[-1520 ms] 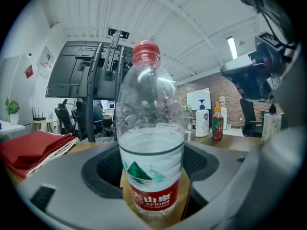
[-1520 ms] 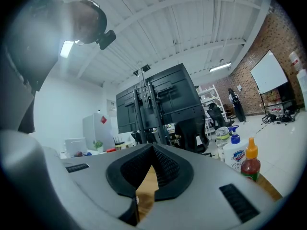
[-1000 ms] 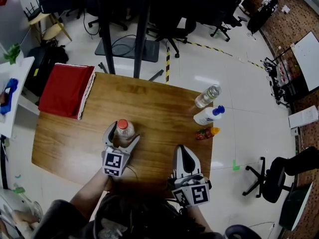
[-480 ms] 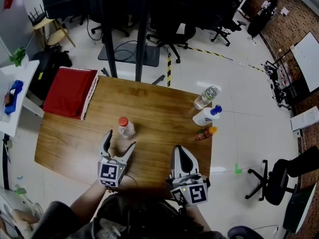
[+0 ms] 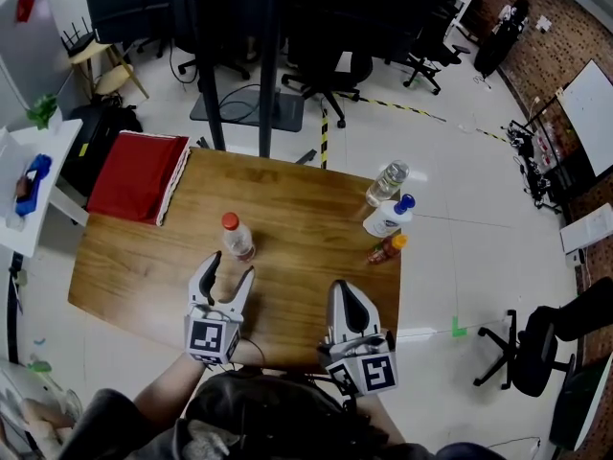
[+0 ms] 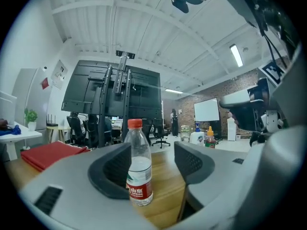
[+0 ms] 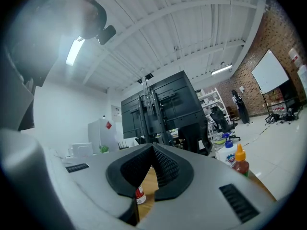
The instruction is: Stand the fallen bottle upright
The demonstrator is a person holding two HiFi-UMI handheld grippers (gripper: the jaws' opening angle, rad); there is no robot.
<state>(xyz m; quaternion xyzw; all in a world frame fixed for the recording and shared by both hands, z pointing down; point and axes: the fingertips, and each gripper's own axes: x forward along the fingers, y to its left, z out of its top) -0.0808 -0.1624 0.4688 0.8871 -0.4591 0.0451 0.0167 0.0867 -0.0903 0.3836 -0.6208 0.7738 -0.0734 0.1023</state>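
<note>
On the bench (image 5: 297,209), bottle (image 5: 237,238) is standing upright, untouched. Left hand-held gripper (image 5: 232,265) is hovering just behind it, jaws apart, just narrowing, nothing between; right hand-held gripper (image 5: 346,295) is sitting closed, empty. Withdraw straight back, avoiding knocks.

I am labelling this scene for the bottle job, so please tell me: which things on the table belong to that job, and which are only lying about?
Belongs to the job:
- red-capped water bottle, already standing upright

Only lying about:
- red cloth
- clear bottle
- blue-capped white bottle
- orange-capped sauce bottle
</note>
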